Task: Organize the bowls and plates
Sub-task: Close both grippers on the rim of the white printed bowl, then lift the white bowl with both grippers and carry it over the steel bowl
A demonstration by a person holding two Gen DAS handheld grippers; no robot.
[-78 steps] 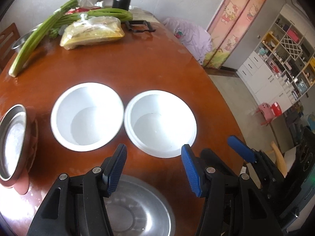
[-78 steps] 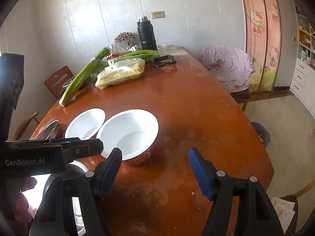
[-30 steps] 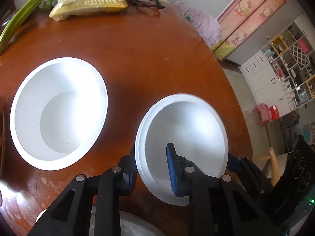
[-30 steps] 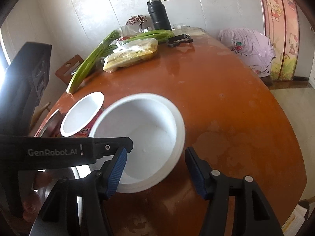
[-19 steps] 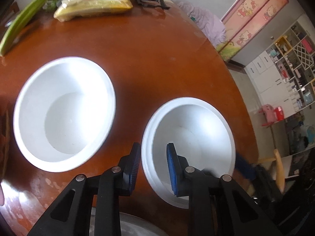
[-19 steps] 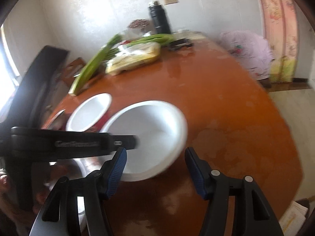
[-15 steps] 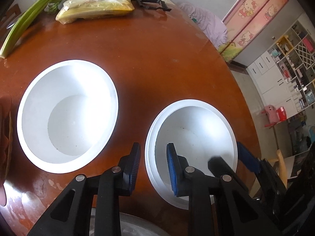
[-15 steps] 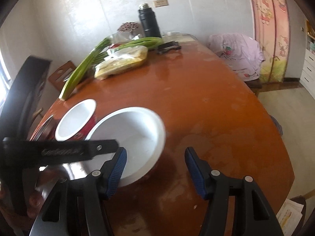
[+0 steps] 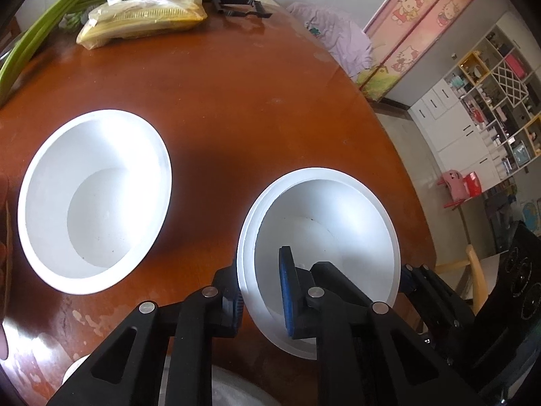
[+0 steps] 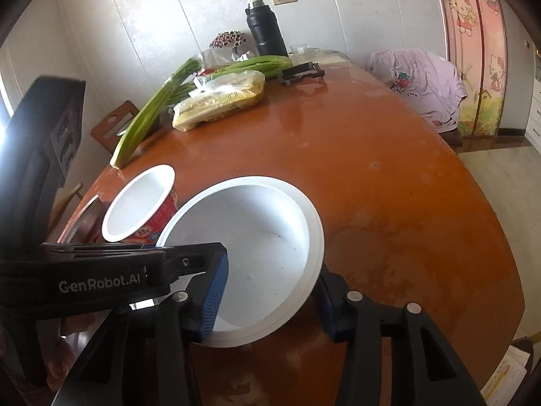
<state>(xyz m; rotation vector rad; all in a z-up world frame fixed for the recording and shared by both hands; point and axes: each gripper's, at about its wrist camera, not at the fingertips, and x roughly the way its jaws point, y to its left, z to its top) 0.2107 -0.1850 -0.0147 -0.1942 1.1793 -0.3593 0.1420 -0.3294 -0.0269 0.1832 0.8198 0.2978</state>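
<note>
Left wrist view showed the left gripper (image 9: 260, 287) pinching the near rim of a round white bowl with a stepped lip (image 9: 324, 216), one blue pad inside the wall and the other outside, its jaws having just closed down on the rim. That bowl sat tilted over the glossy reddish-brown wooden table (image 9: 236, 101), near its edge. A second round white bowl (image 9: 94, 199) stood apart to its left, upright and empty.

In the right wrist view the right gripper (image 10: 270, 297) had also just closed: one blue pad lay inside the same bowl (image 10: 250, 237) and the other outside under the rim on the far side, so it gripped the wall as well. The other bowl showed a red printed outside (image 10: 159, 216).

The step in hand looked like carrying the held bowl across to nest it in its neighbour. To do it well, both grips should stay firm, since a smooth thin rim may slip. The bowl should be levelled, centred over the other, and lowered until the lips meet. The bag of yellow noodles (image 9: 142, 20) and green stalks (image 9: 37, 37) lay well clear.
</note>
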